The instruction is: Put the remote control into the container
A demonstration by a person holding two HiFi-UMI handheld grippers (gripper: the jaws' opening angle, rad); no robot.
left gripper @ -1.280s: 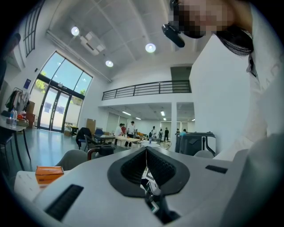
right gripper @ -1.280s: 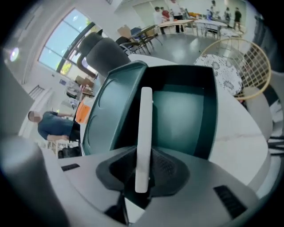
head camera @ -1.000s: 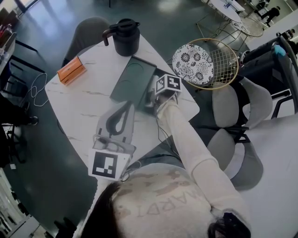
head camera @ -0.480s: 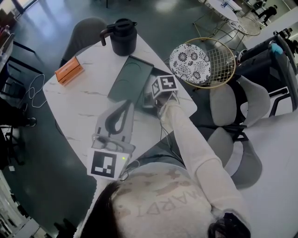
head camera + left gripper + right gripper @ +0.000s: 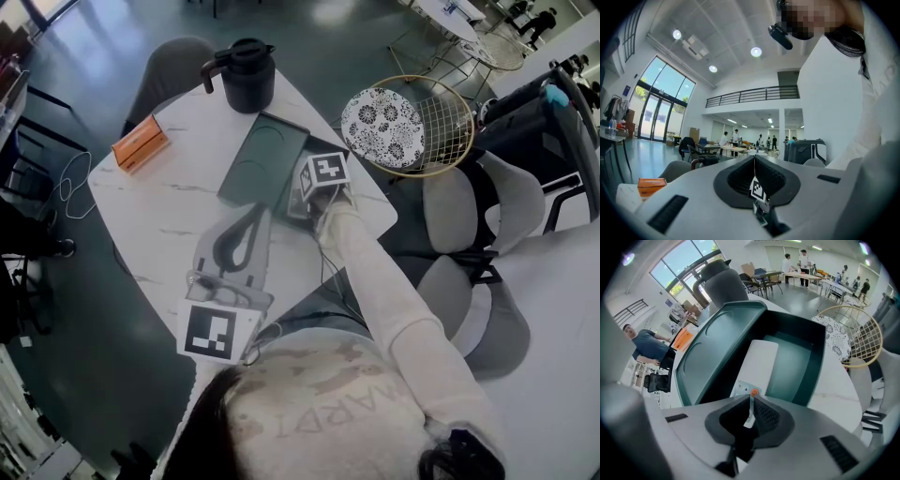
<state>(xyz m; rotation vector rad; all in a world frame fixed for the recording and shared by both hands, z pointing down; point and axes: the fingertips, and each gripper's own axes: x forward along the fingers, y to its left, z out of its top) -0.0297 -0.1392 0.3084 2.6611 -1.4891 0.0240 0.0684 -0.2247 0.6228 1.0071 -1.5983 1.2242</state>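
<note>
The white remote control [image 5: 757, 364] lies lengthwise in the well of the dark green container [image 5: 797, 366], its orange button end nearest the jaws. My right gripper [image 5: 751, 398] hangs just over that near end with its jaws shut and nothing pinched between them. In the head view the right gripper [image 5: 305, 192] sits at the container's [image 5: 258, 164] right end, and its marker cube hides the remote. My left gripper [image 5: 251, 214] rests lower on the table, shut and empty; in its own view the left gripper [image 5: 754, 157] points up into the room.
A black jug [image 5: 248, 70] stands at the table's far end. An orange box [image 5: 142, 143] lies at the left. A gold wire basket [image 5: 445, 122] with a patterned plate [image 5: 382, 114] sits off the table's right edge, above grey chairs [image 5: 459, 216].
My right gripper has shifted slightly left over the container's end and its marker cube has turned. The left gripper has stayed in place.
</note>
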